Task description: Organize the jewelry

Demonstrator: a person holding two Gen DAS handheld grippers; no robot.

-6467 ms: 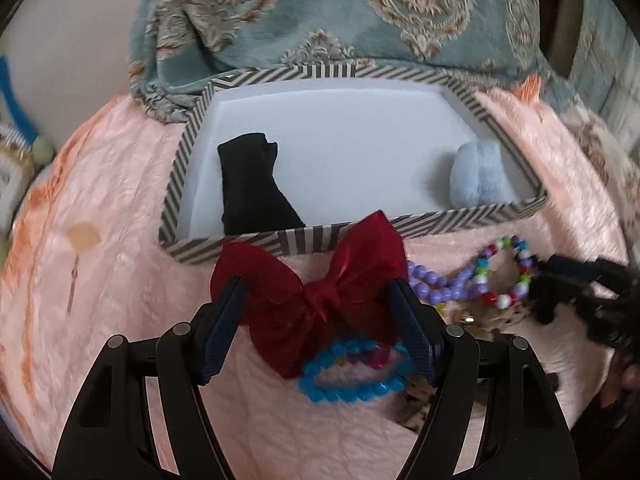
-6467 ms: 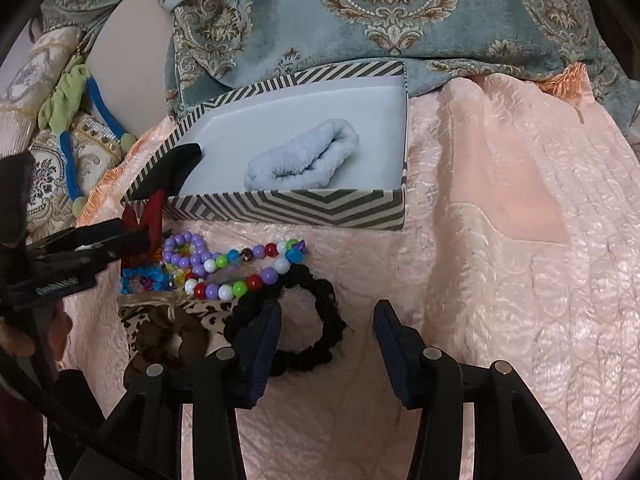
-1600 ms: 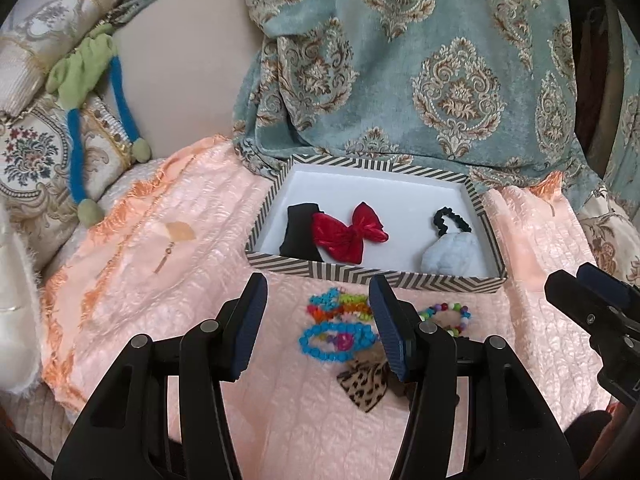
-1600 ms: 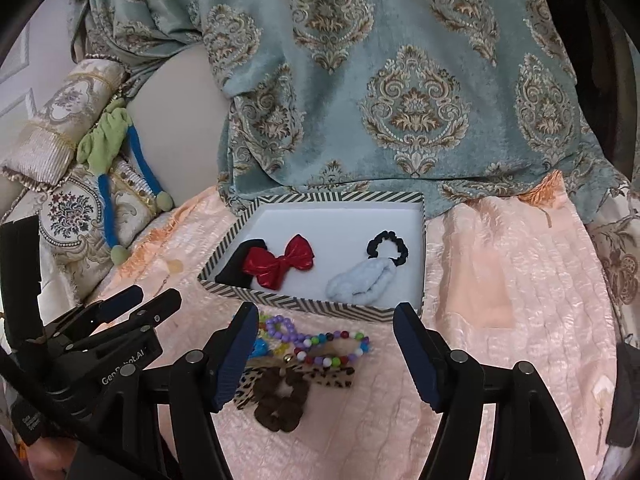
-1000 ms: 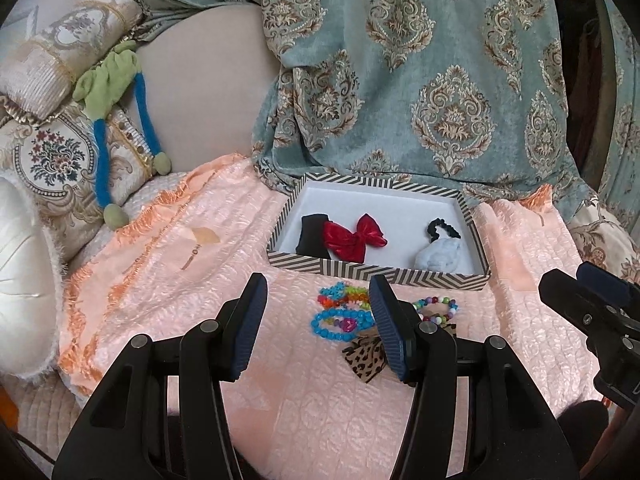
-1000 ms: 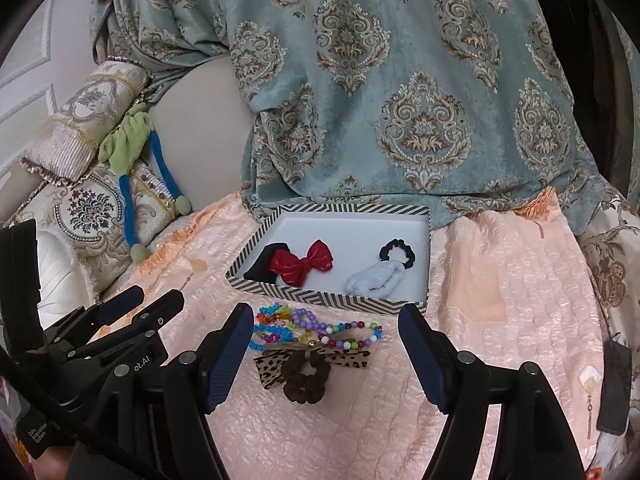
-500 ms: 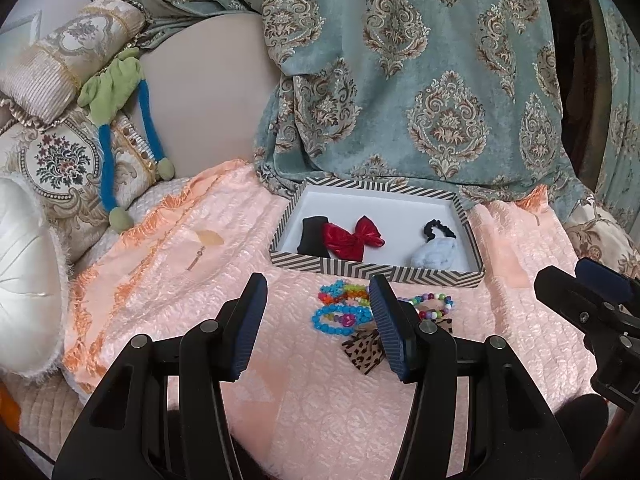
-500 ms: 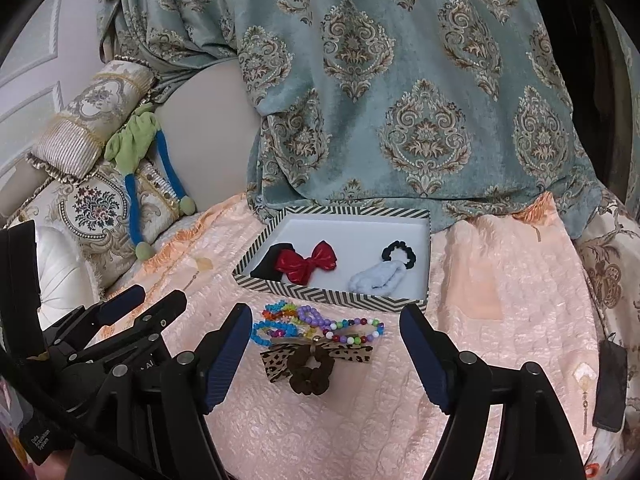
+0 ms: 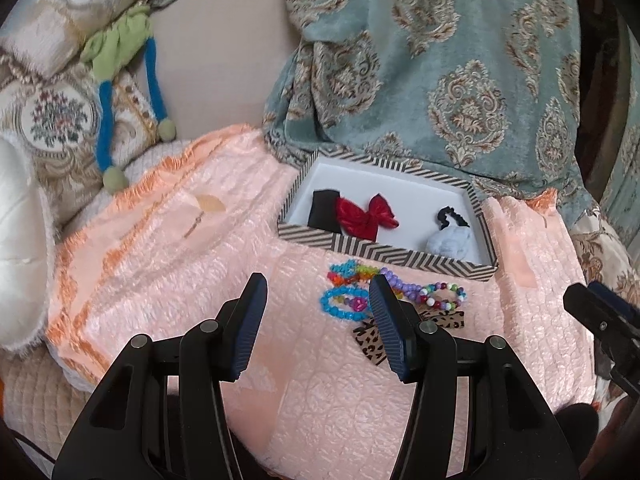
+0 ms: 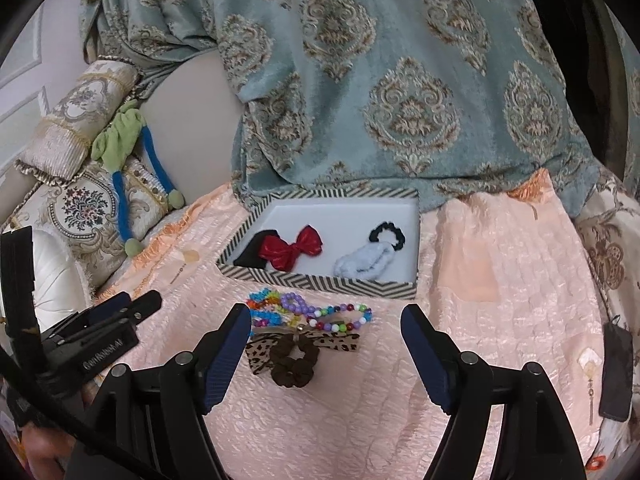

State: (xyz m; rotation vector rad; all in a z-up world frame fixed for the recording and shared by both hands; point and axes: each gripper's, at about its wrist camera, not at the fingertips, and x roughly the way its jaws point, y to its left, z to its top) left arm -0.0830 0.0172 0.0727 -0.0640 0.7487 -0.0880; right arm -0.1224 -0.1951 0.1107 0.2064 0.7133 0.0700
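A striped box (image 9: 384,252) (image 10: 320,282) on the peach cloth holds a red bow (image 9: 366,216) (image 10: 292,249), a black piece (image 9: 323,213), a black scrunchie (image 10: 387,234) and a pale blue scrunchie (image 9: 448,242) (image 10: 362,264). In front of it lie bead bracelets (image 9: 344,304) (image 10: 320,312), a leopard bow (image 9: 370,338) (image 10: 260,354) and a brown scrunchie (image 10: 292,360). My left gripper (image 9: 316,300) is open and empty, held back from the pile. My right gripper (image 10: 326,322) is open and empty, also held back above the pile.
The peach quilted cloth (image 9: 160,248) covers a sofa seat. A teal patterned throw (image 10: 380,80) hangs behind the box. Embroidered cushions and a green and blue toy (image 9: 120,60) lie at the left. A dark tag (image 10: 616,372) lies at the right edge.
Both grippers have pulled back and up from the box; the red bow and black scrunchie now lie in it. In the last second the views barely shift.
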